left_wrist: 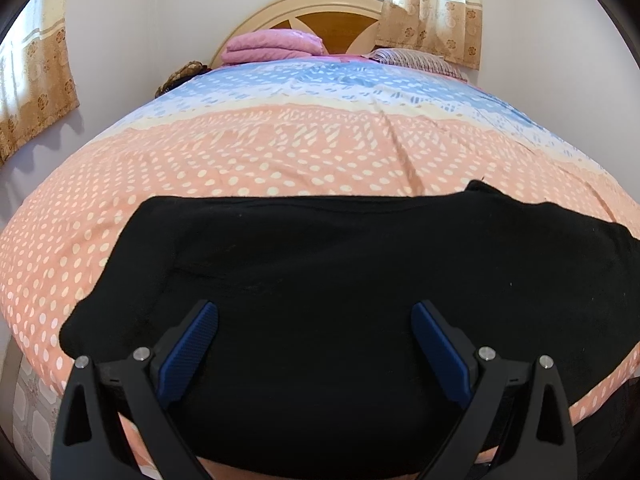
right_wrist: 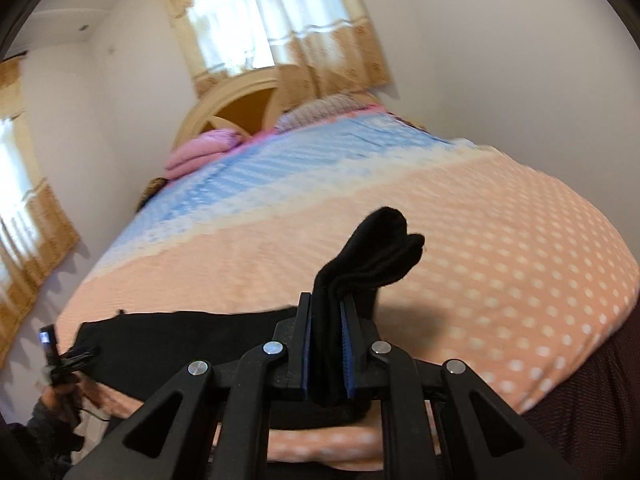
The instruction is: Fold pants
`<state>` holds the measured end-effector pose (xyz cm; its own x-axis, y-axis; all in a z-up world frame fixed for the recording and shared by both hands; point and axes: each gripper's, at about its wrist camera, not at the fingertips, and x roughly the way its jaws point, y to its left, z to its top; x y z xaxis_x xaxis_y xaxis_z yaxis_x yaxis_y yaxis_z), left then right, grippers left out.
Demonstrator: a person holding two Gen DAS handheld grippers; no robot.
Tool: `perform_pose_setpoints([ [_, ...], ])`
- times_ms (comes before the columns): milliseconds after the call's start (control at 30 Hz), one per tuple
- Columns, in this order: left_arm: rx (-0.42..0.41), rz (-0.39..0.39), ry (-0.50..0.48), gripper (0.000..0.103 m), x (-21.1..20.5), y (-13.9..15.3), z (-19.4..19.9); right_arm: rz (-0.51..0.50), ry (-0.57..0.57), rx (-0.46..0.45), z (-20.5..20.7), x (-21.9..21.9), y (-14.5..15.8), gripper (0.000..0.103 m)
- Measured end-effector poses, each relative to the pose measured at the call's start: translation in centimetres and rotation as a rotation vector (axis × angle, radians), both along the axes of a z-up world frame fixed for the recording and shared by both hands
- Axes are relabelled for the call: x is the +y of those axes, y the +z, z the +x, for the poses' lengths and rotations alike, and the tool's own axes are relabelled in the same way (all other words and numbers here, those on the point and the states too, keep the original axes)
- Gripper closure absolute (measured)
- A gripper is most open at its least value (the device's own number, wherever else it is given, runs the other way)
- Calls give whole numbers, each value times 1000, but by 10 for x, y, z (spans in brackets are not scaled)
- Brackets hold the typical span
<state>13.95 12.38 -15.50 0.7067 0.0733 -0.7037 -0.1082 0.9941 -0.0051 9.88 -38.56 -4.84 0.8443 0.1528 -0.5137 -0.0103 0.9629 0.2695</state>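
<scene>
While the black pants (left_wrist: 320, 280) lie spread across the near end of the bed (left_wrist: 280, 152), one bunched end of them stands up between the fingers of the right gripper (right_wrist: 328, 344), whose jaws are closed narrow on the cloth, with the tip of the fabric poking out above the blue pads (right_wrist: 346, 344). One pair of pants is all that shows. Over the garment's near edge, the left gripper (left_wrist: 314, 312) hangs with its jaws spread wide and nothing between its two blue pads (left_wrist: 188, 352). Beneath the pants is a coverlet, peach with white dots nearby and blue farther off. At the far end, against the cream headboard (left_wrist: 320, 8), sit one folded pink blanket (left_wrist: 272, 46) and one patterned pillow (left_wrist: 416, 62). Two curtained windows (left_wrist: 384, 0) break the white walls; no container is in view.
</scene>
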Motion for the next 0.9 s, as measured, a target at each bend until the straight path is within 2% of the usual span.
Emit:
perform_pose_setpoints([
  [167, -16, -38, -17, 3, -2, 8, -5, -8, 123, -12, 8, 59, 15, 90],
  [333, -72, -86, -94, 3, -17, 30, -15, -18, 229, 12, 23, 111, 8, 90],
  [433, -86, -193, -198, 3, -32, 41, -20, -26, 298, 46, 34, 146, -4, 90],
  [533, -79, -261, -298, 3, -53, 45, -22, -37, 361, 72, 44, 178, -18, 90],
  [633, -66, -305, -382, 3, -74, 46, -21, -35, 428, 96, 52, 209, -34, 90],
  [767, -54, -339, -445, 3, -91, 47, -16, -93, 497, 135, 65, 251, -60, 90],
  [900, -42, -366, -475, 3, -105, 47, -7, -158, 527, 239, 81, 265, -94, 87],
])
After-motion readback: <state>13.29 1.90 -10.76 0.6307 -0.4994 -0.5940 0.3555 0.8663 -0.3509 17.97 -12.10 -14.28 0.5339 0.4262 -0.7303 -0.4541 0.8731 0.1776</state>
